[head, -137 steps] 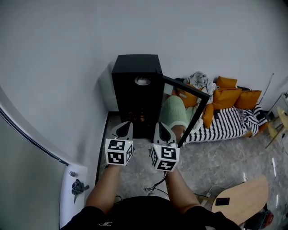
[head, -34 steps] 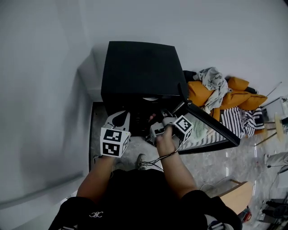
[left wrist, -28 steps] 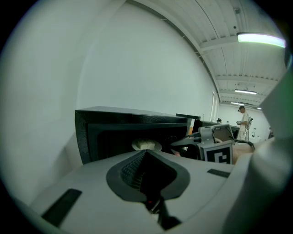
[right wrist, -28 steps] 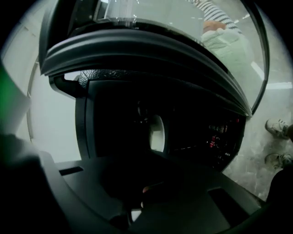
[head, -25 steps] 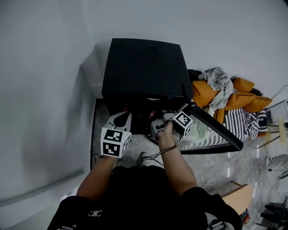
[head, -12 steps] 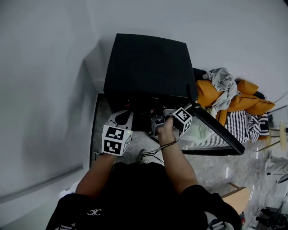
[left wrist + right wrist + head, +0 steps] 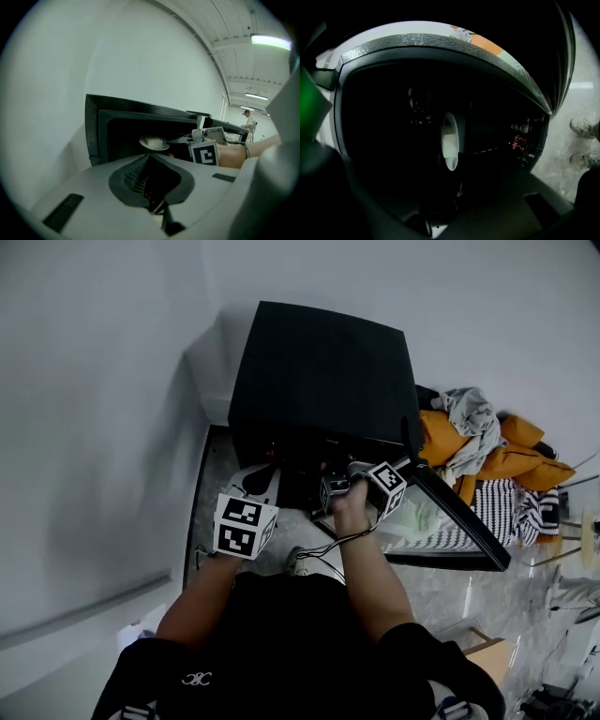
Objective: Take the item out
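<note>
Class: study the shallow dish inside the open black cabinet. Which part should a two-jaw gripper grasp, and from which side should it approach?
Probably the thin rim of the dish on the side facing the open front, approached level through that opening. The dish is wide and shallow, so only its edge fits between jaws, and the cabinet walls it in elsewhere. The right gripper reaches in that way.

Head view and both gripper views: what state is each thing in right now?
Black cabinet: open at the front.
Cabinet door: swung wide open.
Dish: gripped by its rim, roughly level, at the cabinet's opening.
Right gripper: shut on the dish.
Left gripper: jaws together, holding nothing.
</note>
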{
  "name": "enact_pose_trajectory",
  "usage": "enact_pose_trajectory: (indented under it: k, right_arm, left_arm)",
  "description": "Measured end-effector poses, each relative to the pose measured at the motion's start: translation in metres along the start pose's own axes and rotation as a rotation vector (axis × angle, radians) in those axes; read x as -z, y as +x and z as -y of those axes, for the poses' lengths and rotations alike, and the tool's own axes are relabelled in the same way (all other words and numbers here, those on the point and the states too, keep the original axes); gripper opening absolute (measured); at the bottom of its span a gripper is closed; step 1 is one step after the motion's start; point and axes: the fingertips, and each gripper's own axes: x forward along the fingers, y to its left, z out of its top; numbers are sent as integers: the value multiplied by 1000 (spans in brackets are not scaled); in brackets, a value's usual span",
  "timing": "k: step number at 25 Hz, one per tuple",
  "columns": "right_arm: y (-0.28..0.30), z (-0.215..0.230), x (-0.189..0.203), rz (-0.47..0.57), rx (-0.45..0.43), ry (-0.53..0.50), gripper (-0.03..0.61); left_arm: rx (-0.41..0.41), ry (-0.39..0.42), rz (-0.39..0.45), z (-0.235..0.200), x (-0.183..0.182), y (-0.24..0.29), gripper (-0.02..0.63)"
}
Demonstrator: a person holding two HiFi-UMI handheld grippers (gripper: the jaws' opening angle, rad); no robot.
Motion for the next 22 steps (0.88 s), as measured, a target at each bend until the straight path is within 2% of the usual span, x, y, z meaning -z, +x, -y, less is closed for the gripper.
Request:
enact_pose_trajectory:
  k: [5,10,16,22]
  right_arm:
    - [3,5,-2,15,11,-25,110]
    - [5,11,-2,35,38,-6,110]
    - [7,4,0,42,6,21,109]
    - [11,8,0,46,39,20,109]
  left_arm:
    - [-5,-4,1,-4,1,-3,8]
    - [-8,-5,-5,-6,2,-4,8]
    - [-10,-3,-6,-10,0,-3,8]
    - [-5,-2,-11,-12,2,0,8]
